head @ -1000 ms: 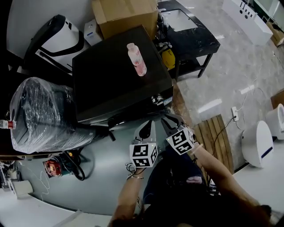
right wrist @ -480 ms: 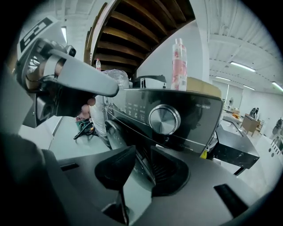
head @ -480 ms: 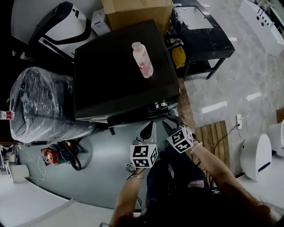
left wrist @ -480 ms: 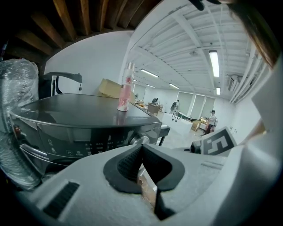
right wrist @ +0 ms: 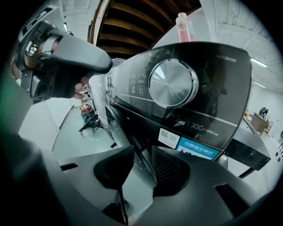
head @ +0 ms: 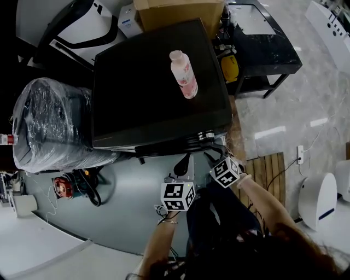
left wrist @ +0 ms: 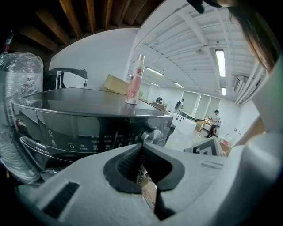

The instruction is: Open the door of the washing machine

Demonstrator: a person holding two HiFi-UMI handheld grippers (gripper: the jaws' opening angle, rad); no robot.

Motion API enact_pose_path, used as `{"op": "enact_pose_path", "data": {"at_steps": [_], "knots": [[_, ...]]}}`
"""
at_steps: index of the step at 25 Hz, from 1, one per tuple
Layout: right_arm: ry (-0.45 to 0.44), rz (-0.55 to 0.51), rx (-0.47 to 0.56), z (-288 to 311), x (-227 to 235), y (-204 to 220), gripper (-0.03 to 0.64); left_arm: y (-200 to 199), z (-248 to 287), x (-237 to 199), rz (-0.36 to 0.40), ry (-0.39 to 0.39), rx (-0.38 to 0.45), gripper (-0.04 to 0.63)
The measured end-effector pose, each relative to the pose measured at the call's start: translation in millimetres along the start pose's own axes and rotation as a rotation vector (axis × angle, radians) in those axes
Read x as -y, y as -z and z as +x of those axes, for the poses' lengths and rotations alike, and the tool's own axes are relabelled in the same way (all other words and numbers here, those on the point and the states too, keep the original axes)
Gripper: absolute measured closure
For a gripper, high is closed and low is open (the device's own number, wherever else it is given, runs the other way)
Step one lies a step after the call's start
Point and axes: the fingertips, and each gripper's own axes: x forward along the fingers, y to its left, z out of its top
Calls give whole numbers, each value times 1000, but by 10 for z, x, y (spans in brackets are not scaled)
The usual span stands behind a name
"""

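Observation:
The black washing machine point(head: 153, 82) fills the middle of the head view, with a pink bottle point(head: 184, 74) standing on its top. Both grippers hang just in front of its front edge. My left gripper point(head: 183, 160) is shut with nothing in it and faces the control panel point(left wrist: 88, 132) left of the silver dial point(left wrist: 151, 136). My right gripper point(right wrist: 142, 154) is open, its jaws having just been opening. It sits close under the dial point(right wrist: 172, 83), and a dark ridged edge of the machine's front runs down into the gap, with neither pad pressing on it. The door itself is hidden.
A plastic-wrapped bundle point(head: 46, 128) stands against the machine's left side. A cardboard box point(head: 180, 11) is behind it and a black table point(head: 262, 33) at the back right. A red tool with cables point(head: 63, 186) lies on the floor at the left, and wooden slats point(head: 268, 169) at the right.
Both grippers have sunk a little lower in front of the machine. The head view has shifted, so more of the machine's top shows.

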Motion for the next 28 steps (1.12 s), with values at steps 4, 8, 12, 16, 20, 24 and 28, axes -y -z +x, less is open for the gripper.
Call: {"op": "enact_pose_path", "data": {"at_steps": [4,8,12,16,20,24,28], "knots": [[-20,-22,-33,166,-4,105,502,51,47,-77,-11,-9,-9,581],[-41,-43,-62,300,-26,188,502,98,84,-129,-17,-10,-18,581],[-59,-51,-69,397,-51,207,506,111,106,-168,-28,-17,-21,581],[-81,-66,-83,457,-90,245,520,103,127,-182,-21,-14,-26,581],[-92,-59,-84,472,-97,258,520,58,116,-223,-35,-19,-17,581],[-95,-70,-80,469,-100,258,526,34,98,-247,-39,-21,-9,581],[-68,-66,-83,474,-107,262,528,53,49,-275,-34,-11,-14,581]]}}
